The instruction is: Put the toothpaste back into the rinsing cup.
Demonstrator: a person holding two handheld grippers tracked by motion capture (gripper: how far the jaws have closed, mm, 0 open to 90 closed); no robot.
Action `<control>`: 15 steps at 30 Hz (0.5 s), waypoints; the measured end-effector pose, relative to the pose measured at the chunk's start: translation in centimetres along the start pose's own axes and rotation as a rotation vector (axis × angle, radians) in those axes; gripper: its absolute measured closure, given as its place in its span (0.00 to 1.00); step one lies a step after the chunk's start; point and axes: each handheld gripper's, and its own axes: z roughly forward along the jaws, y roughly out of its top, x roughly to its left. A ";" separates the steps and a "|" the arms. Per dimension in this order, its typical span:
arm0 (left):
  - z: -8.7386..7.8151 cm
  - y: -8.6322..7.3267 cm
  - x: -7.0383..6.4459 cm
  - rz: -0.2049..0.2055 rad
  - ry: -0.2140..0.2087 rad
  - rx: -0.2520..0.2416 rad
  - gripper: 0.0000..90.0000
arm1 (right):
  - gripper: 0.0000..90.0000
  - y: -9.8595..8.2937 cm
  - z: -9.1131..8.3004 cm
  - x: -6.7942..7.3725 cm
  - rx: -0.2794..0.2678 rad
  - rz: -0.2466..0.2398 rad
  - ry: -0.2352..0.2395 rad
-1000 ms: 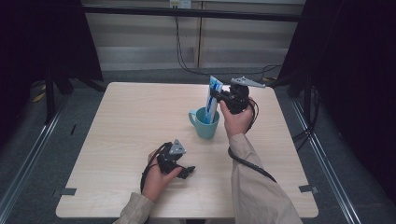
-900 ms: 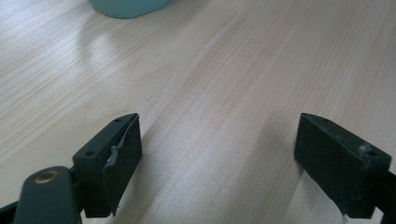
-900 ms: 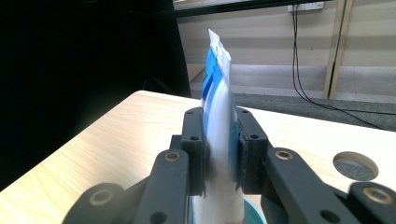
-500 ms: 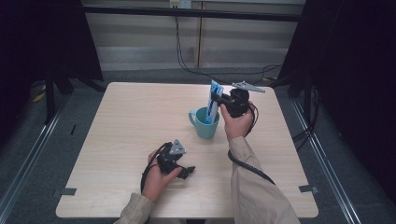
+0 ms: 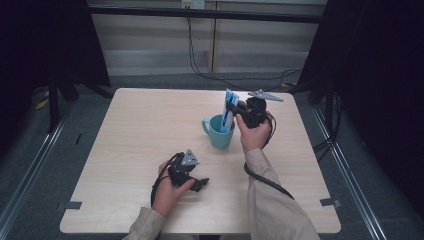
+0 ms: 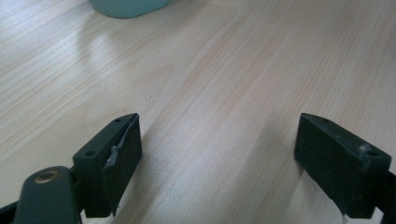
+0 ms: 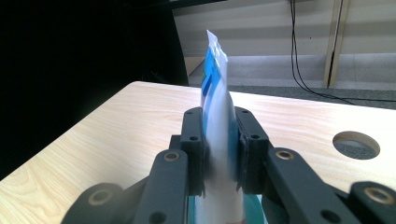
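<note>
A teal mug (image 5: pixel 218 132) stands upright near the middle of the table, its handle to the left. A white and blue tube (image 5: pixel 228 113) stands tilted in the mug, top end up. My right gripper (image 5: pixel 238 113) is shut on the tube above the mug's rim; in the right gripper view the tube (image 7: pixel 216 126) is squeezed between the two black jaws, with the mug's rim (image 7: pixel 254 205) just below. My left gripper (image 5: pixel 201 183) rests low over the table at the front, open, with bare wood between its fingers (image 6: pixel 114 158). The mug's base (image 6: pixel 128 5) shows at the top of the left gripper view.
The light wooden table (image 5: pixel 135 130) has free room to the left and at the front right. A round cable hole (image 7: pixel 356 143) lies in the tabletop near the far edge. Black cables trail from both grippers. Dark frames and curtains flank the table.
My right gripper has shifted slightly with the tube still in the mug. The left gripper has stayed in place.
</note>
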 end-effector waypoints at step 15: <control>0.0 0.0 0.0 0.001 0.007 0.004 0.17 | 0.84 -0.3 -0.1 -0.6 0.002 0.025 -0.003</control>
